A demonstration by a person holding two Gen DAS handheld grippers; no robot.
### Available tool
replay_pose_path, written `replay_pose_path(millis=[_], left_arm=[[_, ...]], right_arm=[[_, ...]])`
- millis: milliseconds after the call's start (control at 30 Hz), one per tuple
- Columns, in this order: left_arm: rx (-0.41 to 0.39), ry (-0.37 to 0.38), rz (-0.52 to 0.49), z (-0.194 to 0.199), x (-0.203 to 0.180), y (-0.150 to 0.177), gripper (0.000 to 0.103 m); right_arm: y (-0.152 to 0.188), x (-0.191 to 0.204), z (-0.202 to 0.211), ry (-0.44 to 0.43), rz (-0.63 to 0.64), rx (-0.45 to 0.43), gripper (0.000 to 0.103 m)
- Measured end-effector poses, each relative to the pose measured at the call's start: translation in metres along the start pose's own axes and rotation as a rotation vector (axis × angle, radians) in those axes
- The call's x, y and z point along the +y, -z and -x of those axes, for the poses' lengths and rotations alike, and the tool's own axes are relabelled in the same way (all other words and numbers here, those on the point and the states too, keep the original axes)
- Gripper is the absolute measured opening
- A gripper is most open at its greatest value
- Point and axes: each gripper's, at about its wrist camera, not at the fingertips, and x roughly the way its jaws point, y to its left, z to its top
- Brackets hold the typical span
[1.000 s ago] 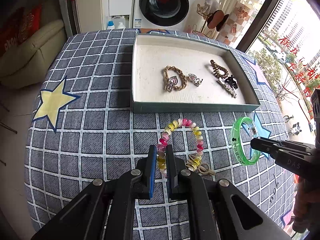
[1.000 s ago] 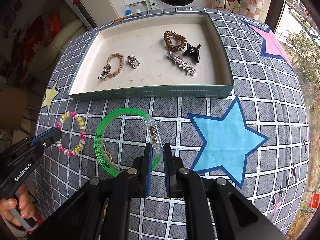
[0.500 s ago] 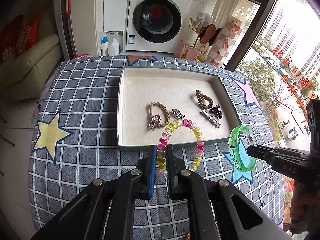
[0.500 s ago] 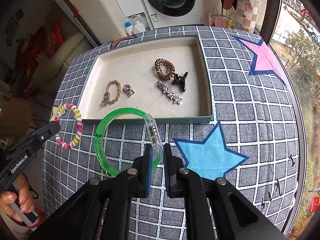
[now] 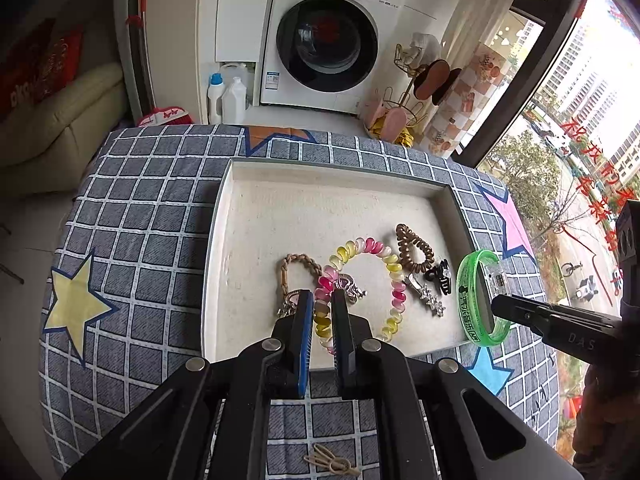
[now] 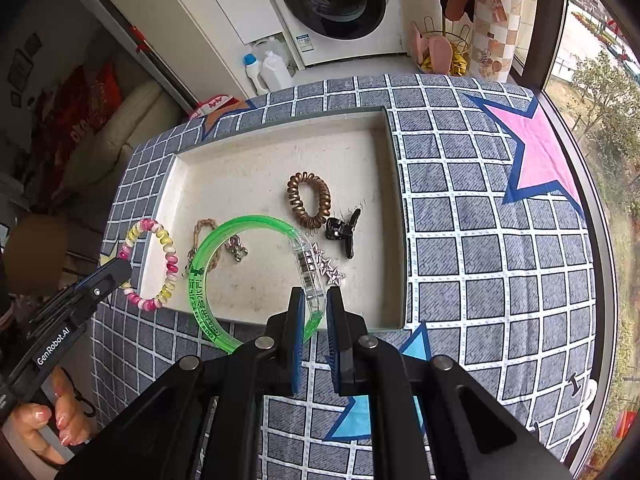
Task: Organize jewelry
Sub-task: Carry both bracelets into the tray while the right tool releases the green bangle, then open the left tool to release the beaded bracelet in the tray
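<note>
"GenRobot.AI" is printed in white on the left gripper. "DAS" stands on the right gripper. Left of the washing machine, a red cushion reads "oko".

Grey-blue cloth over bench, white grid lines, yellow star, pink star, light-blue star.
Cream tray, grey-green rim.
Pink, yellow, white coil bracelet.
Translucent green bangle, dark lettering, clear clasp.
Bronze spiral hair tie.
Glossy black claw clip.
Silver star hairpin.
</note>
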Motion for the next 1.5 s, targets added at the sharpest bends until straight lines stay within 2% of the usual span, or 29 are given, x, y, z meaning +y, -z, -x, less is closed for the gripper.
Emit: replay_pose_path(millis=[433, 700, 1000, 1267, 1367, 1433, 1500], left_arm=[[0.018, -0.071, 0.059, -0.055, -0.001, -0.041, 0.021], [0.056, -0.119, 0.039, -0.088, -0.006, -0.049, 0.021], [0.100, -0.169, 0.030, -0.109, -0.005, -0.047, 0.021], [0.119, -0.203, -0.011, -0.115, -0.008, -0.044, 0.022], [0.111, -0.210, -0.046, -0.112, -0.012, -0.045, 0.022], [0.107, -0.219, -0.057, -0.110, -0.015, -0.045, 0.022], [0.104, -0.221, -0.053, -0.107, -0.015, -0.046, 0.022]], right_arm=[[-0.057, -0.013, -0.046, 0.001, -0.039, 0.032, 0.012], [-0.081, -0.016, -0.070, 0.022, -0.033, 0.047, 0.012], [-0.086, -0.029, -0.098, 0.036, -0.038, 0.113, 0.012], [-0.086, -0.024, -0.101, 0.026, -0.013, 0.112, 0.014], [-0.087, -0.023, -0.100, 0.018, -0.023, 0.111, 0.022], [-0.087, -0.022, -0.099, 0.008, -0.028, 0.104, 0.051], [-0.087, -0.022, -0.095, -0.008, -0.032, 0.093, 0.055]])
